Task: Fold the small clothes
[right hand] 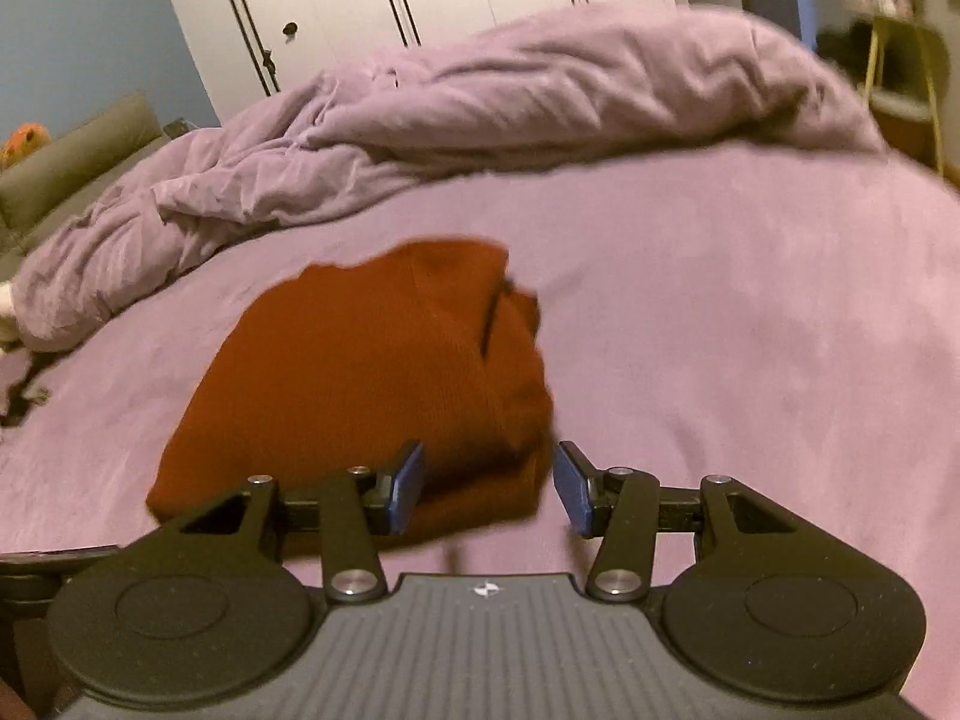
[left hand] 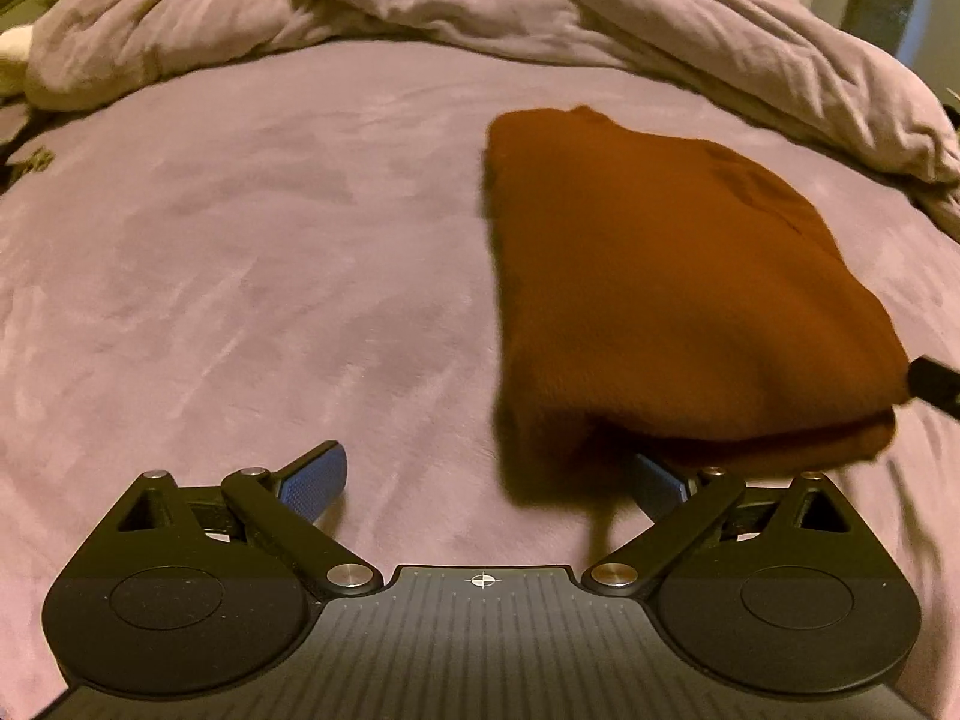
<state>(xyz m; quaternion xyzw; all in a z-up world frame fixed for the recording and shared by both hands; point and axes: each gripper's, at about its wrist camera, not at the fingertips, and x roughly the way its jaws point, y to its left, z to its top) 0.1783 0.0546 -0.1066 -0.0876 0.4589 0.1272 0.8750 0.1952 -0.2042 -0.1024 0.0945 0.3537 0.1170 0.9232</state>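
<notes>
The rust-brown garment (left hand: 672,276) lies folded in layers on the purple bed sheet (left hand: 240,240), in front of the bunched duvet (left hand: 540,6). The left tongs (left hand: 480,480) stand wide open and hold nothing; one pad is hidden under the garment's near edge. The right tongs (right hand: 487,483) are partly open, straddling the garment's near corner without clamping it. For the next fold, grip every layer at both near corners, lift evenly, and lay the edge down square.

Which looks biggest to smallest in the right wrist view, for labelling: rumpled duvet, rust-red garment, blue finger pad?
1. rumpled duvet
2. rust-red garment, though nearer the camera
3. blue finger pad, smallest despite being closest
</notes>
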